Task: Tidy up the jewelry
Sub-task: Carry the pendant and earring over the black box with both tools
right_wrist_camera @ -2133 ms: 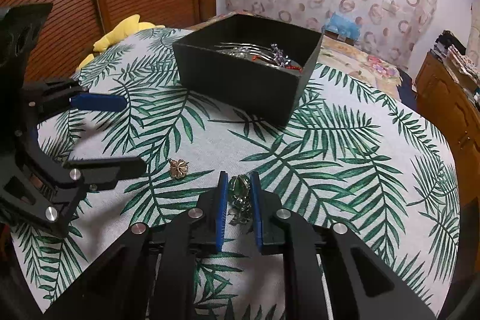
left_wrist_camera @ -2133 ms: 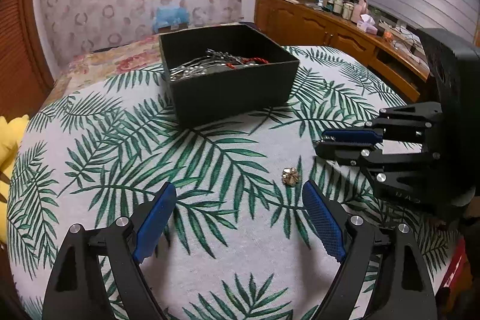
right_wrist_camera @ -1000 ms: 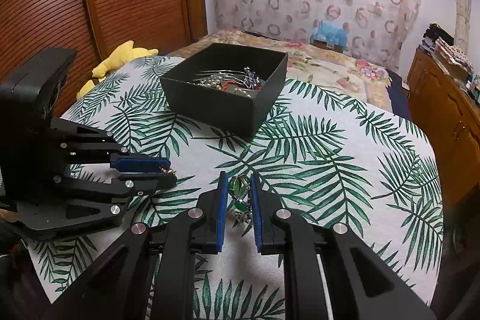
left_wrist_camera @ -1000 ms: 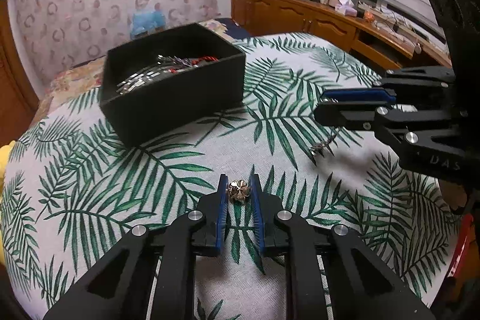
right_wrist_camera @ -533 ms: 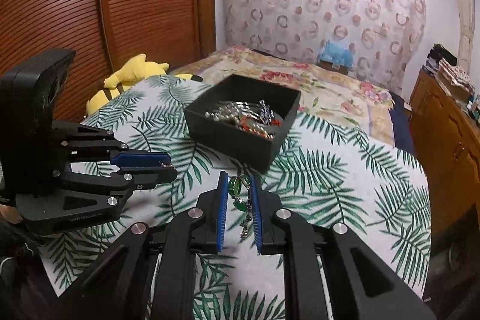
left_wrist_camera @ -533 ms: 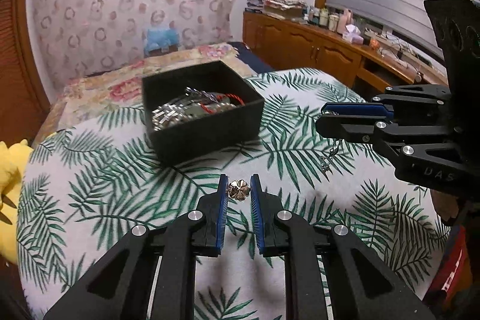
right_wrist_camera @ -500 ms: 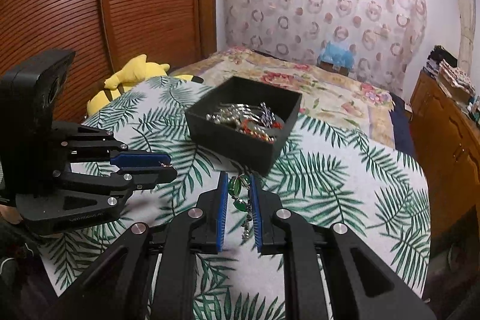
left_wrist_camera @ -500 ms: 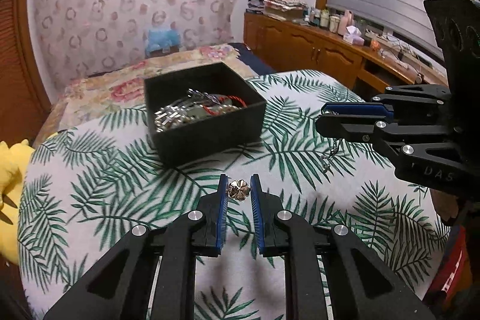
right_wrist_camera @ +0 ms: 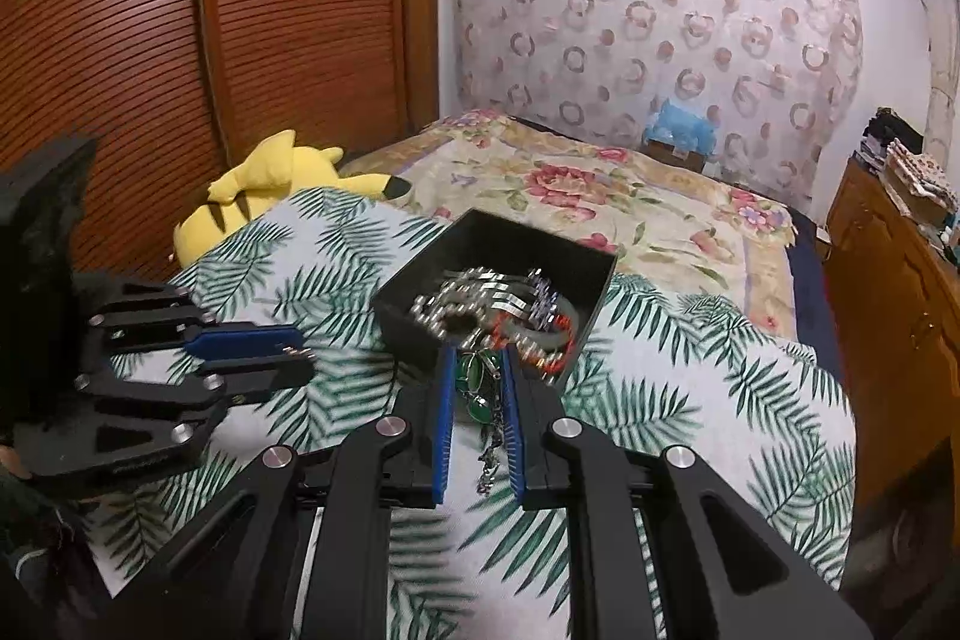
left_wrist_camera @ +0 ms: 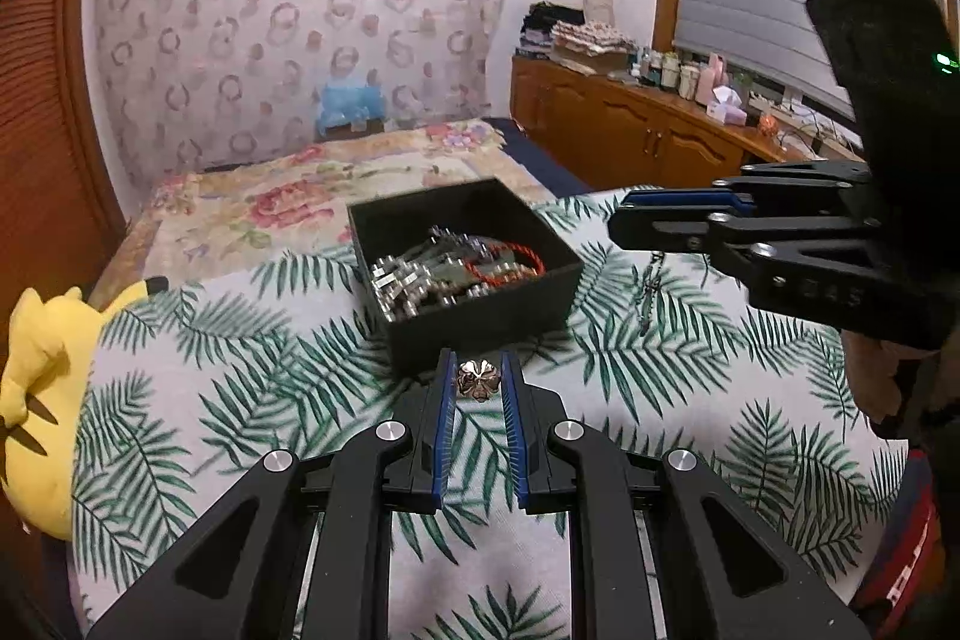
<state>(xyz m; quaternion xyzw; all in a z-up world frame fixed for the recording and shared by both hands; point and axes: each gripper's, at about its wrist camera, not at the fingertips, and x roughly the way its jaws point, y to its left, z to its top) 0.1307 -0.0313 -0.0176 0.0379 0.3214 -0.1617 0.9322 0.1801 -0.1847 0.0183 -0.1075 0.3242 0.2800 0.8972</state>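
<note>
**Transfer Stage: Both Pieces Lifted, Box Ahead**

Left side: a yellow plush toy (left_wrist_camera: 36,388) lies at the far left edge of the palm-leaf tablecloth (left_wrist_camera: 198,394). The left gripper (left_wrist_camera: 478,383) is clamped on a small flower-shaped metal charm (left_wrist_camera: 478,381), pinched between its blue pads near the tips and held clear of the cloth.

Centre: the black box (left_wrist_camera: 480,307) stands on the cloth just beyond the left gripper's tips. It already holds a tangle of silver links and a red cord bracelet (left_wrist_camera: 510,263).

Right side: the right gripper (right_wrist_camera: 478,379) is closed on a green-stone pendant (right_wrist_camera: 474,376). Its chain (right_wrist_camera: 492,451) hangs loose below the pads, and the tips sit close to the near edge of the box.

Step in hand, as judged: carrying both picked pieces to the box.

Next move calls for:
1. Bring each set of tips over the open box, inside the rim.
2. Keep the two grippers apart; they converge on one small opening.
3. Ensure the dangling chain clears the wall before release, or it may drape outside.
</note>
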